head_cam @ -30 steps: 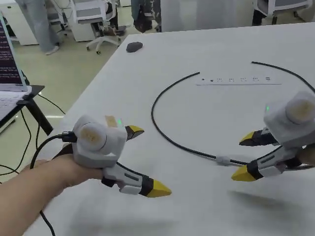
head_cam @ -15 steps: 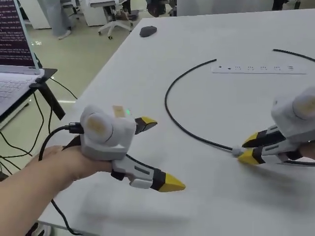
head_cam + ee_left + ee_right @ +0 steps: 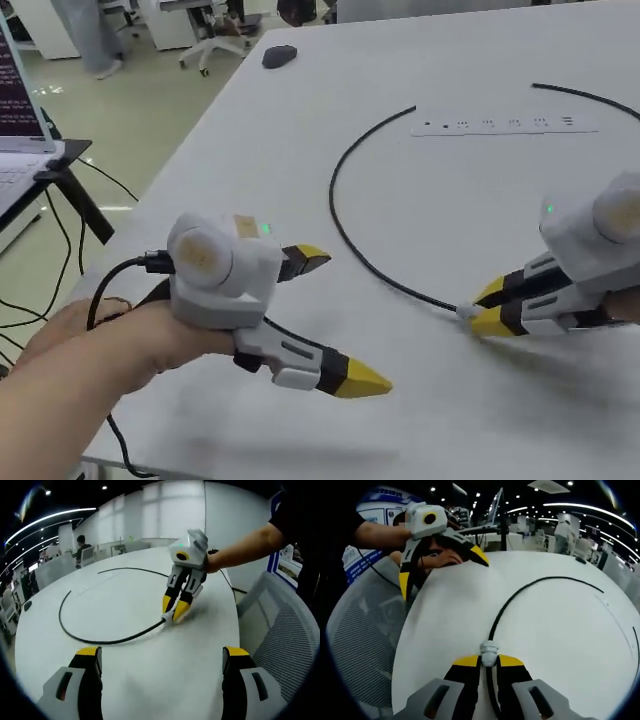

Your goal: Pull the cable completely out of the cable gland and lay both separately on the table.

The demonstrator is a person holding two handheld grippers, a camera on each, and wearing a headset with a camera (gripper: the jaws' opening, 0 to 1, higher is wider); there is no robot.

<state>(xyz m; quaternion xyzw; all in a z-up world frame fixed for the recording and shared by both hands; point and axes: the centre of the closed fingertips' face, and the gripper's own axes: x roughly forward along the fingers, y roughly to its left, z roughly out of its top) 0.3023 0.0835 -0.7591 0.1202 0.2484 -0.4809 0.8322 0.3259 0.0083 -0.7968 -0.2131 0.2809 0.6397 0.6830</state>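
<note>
A long black cable (image 3: 338, 212) lies in an arc on the white table (image 3: 250, 180). Its near end carries a small white cable gland (image 3: 465, 312). My right gripper (image 3: 484, 308) lies low on the table with both yellow tips pinched on the gland. In the right gripper view the gland (image 3: 489, 653) sits between the tips and the cable (image 3: 520, 592) runs back between the fingers. My left gripper (image 3: 335, 320) hovers open to the left, well short of the gland, with nothing in it. The left gripper view shows its wide jaws facing the gland (image 3: 166, 617) and the cable (image 3: 65, 625).
A white power strip (image 3: 505, 124) lies at the back of the table, with a second black cable (image 3: 590, 96) beyond it. A dark mouse (image 3: 279, 56) sits at the far left corner. The table's left edge drops to the floor by a laptop stand (image 3: 50, 170).
The right gripper's jaws were apart beside the gland a second ago; they have come down and shut on it. The left gripper has kept open and barely moved.
</note>
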